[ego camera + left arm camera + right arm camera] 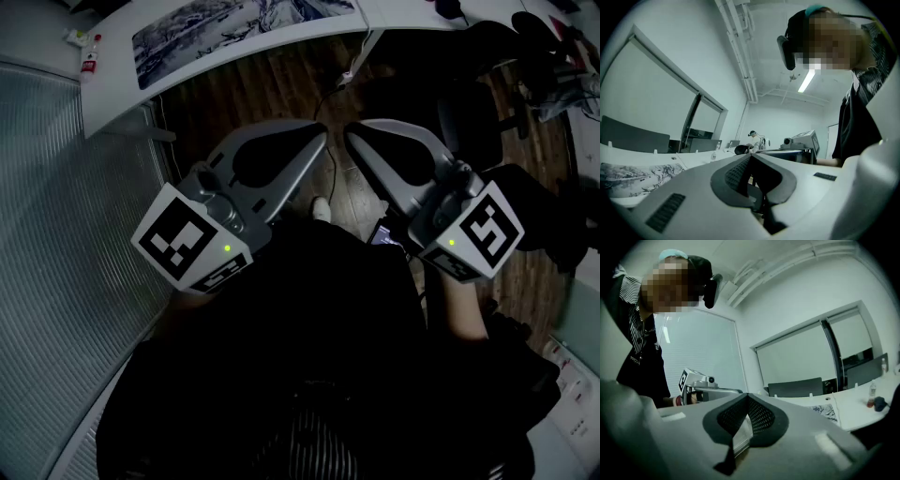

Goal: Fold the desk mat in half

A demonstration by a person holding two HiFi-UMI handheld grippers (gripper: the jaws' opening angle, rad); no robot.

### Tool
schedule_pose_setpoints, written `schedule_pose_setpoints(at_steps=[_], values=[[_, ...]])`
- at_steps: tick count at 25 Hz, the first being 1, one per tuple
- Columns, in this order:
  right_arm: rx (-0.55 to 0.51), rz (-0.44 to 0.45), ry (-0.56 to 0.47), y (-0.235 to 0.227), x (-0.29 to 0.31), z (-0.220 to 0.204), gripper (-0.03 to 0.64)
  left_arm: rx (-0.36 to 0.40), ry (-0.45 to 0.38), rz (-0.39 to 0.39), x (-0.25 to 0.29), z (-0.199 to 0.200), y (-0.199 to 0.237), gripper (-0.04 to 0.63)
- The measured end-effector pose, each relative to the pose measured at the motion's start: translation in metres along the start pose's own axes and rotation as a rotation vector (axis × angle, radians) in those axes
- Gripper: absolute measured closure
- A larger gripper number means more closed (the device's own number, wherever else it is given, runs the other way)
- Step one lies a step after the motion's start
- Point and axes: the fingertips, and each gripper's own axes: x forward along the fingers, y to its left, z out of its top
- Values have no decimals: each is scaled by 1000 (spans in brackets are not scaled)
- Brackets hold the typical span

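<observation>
The desk mat (225, 28), printed with a grey ink landscape, lies flat on the white desk (122, 98) at the top of the head view. It also shows as a strip in the left gripper view (633, 176) and, small, in the right gripper view (824, 411). Both grippers are held close to the person's body, over the floor and well short of the desk. My left gripper (322, 141) (749, 157) has its jaws together with nothing between them. My right gripper (350, 134) (747, 395) is shut too and empty. Their tips point towards each other, a small gap apart.
A ribbed glass wall (56, 234) runs down the left. A dark office chair (487, 112) stands on the wooden floor (281, 84) at the right. Small bottles (89, 64) sit at the desk's left end. A cable (342, 80) hangs from the desk edge.
</observation>
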Motion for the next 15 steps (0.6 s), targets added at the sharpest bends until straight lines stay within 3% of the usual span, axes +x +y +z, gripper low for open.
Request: schedule_pose_setpoints(at_steps=[15], values=[[4, -31, 9, -9, 8, -6, 614, -11, 49, 5, 3, -10, 13, 588]])
